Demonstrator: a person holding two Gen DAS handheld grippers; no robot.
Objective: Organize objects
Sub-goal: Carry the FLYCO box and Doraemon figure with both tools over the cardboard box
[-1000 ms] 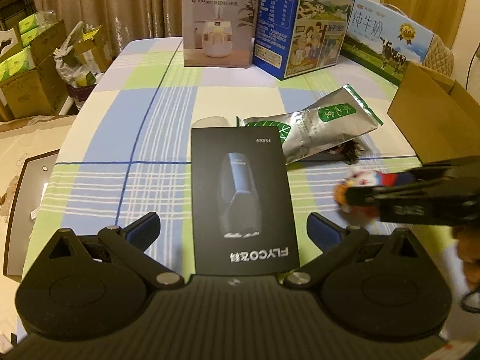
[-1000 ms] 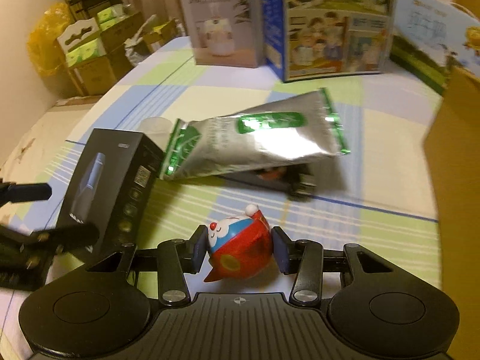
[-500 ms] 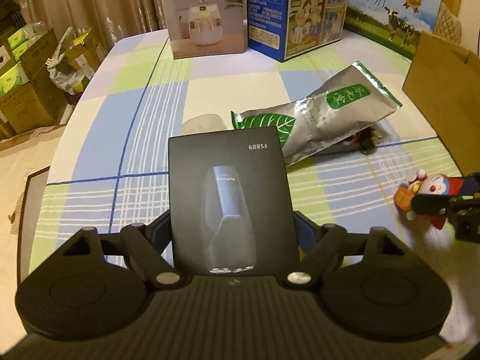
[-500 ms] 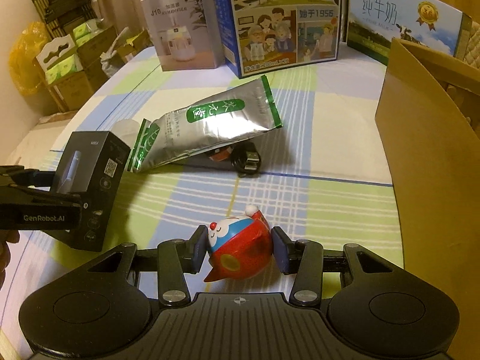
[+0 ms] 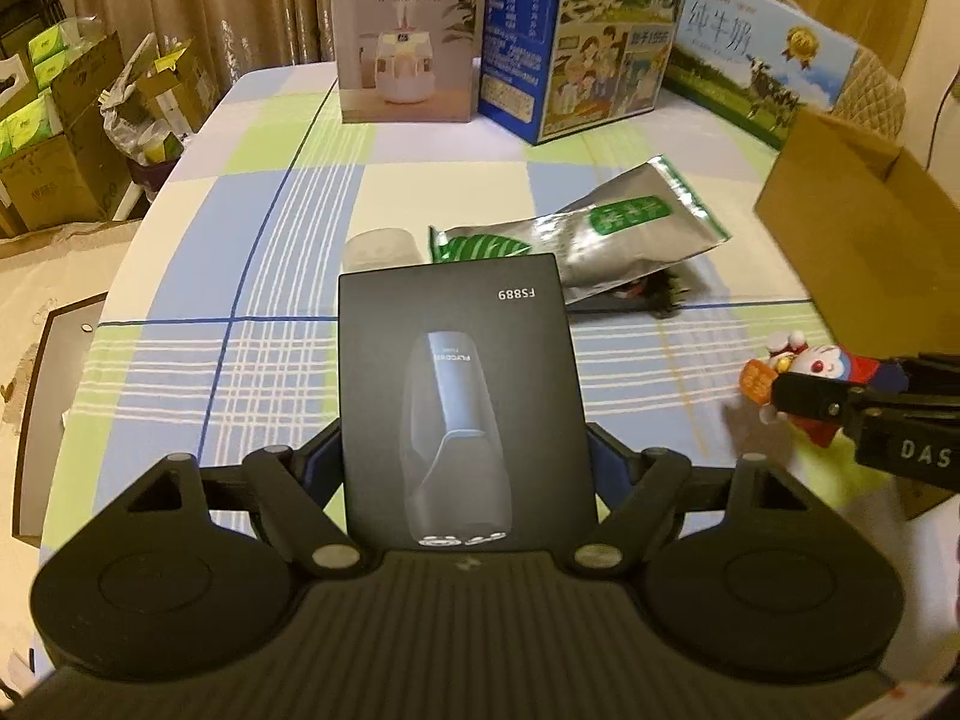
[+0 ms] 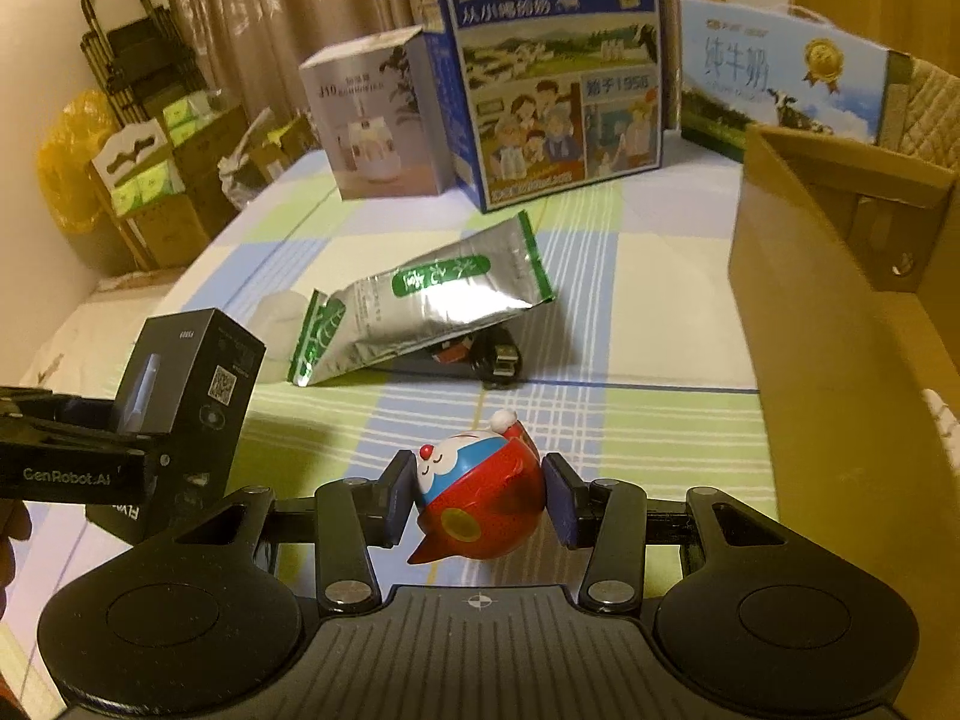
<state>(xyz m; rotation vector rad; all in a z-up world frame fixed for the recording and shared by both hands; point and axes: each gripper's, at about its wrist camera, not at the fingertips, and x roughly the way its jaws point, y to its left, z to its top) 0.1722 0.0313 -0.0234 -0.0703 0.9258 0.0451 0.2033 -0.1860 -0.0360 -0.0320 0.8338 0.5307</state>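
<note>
checked table (image 5: 180, 276): left gripper (image 5: 465, 462) grips black box (image 5: 462, 396) (apparently lifted).

Both cameras ride just behind their tongs, tilted down across the checked counter (image 5: 252, 240) toward the curtained far wall. The left view sits close over its black shaver box (image 5: 459, 396) and looks straight ahead. The right view faces the same way from further right, beside the cardboard box (image 6: 840, 360). Both take in the foil pouch (image 5: 624, 234) (image 6: 432, 306), the humidifier box (image 5: 408, 42) (image 6: 375, 120) and the milk cartons (image 5: 576, 42) (image 6: 552, 78).

Black box (image 5: 459, 384) reads "FS889"; left tool (image 6: 150, 456) "GenRobot.AI".
</note>
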